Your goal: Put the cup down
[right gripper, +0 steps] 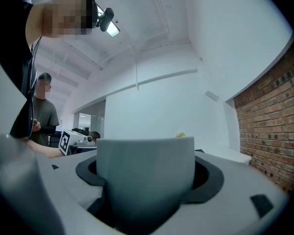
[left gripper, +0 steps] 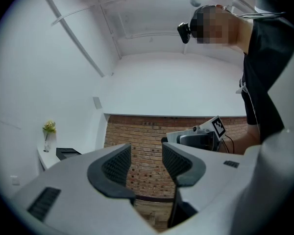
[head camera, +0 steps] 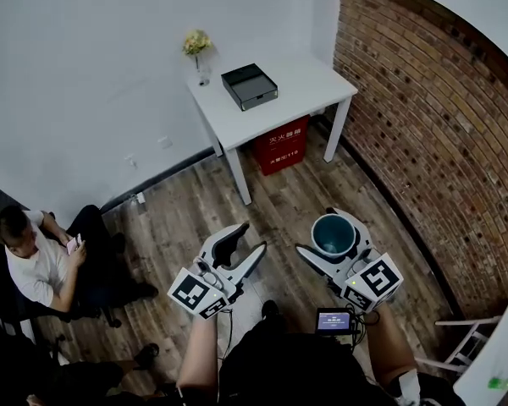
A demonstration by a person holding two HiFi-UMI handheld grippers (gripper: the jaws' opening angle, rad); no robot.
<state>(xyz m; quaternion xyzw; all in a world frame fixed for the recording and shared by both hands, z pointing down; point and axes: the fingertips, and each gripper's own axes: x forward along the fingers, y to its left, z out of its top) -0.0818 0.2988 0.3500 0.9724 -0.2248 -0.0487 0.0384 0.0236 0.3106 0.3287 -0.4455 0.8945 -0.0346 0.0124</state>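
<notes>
1. Clamped between the jaws of your right gripper (head camera: pixel 331 235) is the grey cup (right gripper: pixel 145 173), mouth up, with the pads on opposite sides of its wall.
2. It looks stiff, smooth and probably ceramic, so judge it fairly heavy, slippery and easy to chip. Grip low on the body and hold it level.
3. Your left gripper (left gripper: pixel 146 163), beside the right one, stands open and empty.
4. Ahead of both grippers, well apart, stands the white table (head camera: pixel 309 79).

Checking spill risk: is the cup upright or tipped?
Upright. Head view looks down into the cup; rim sits level in the right hand-held gripper.
</notes>
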